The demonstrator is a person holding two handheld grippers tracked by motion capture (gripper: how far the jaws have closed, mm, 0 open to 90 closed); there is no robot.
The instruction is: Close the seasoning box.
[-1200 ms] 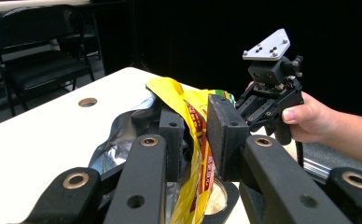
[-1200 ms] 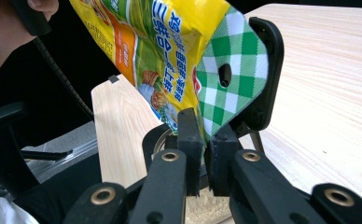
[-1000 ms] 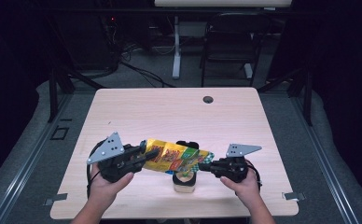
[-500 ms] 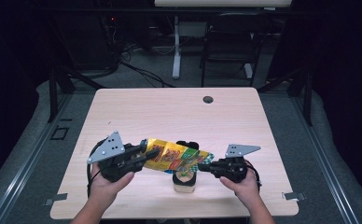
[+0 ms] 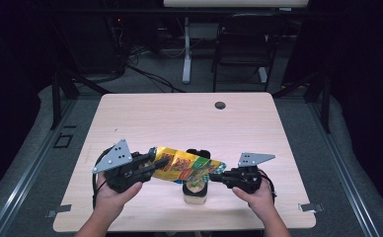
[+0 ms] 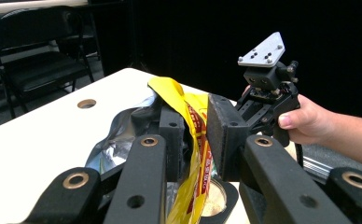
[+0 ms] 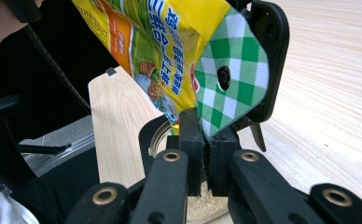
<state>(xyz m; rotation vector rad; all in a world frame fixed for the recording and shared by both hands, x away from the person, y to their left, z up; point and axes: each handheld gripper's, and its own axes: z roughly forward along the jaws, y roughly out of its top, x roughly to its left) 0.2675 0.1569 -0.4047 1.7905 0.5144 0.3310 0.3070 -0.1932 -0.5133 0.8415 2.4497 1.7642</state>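
Two grippers, one snack bag point(image 5: 185, 167), one jar point(image 5: 195, 192) on a pale wood-grain table point(image 5: 179, 118). Bag: crinkled foil, yellow print with a green-check corner, silver lining, long axis running level between the hands, held above the jar. Left gripper point(image 5: 152, 163): jaws partly apart, one jaw inside the torn mouth, no firm pinch visible. Right gripper point(image 7: 207, 140): jaws nearly closed, pinching the checked sealed corner. Jar: small, round, open-topped, holding pale crumbs, directly beneath the bag's middle, nearer the right hand.
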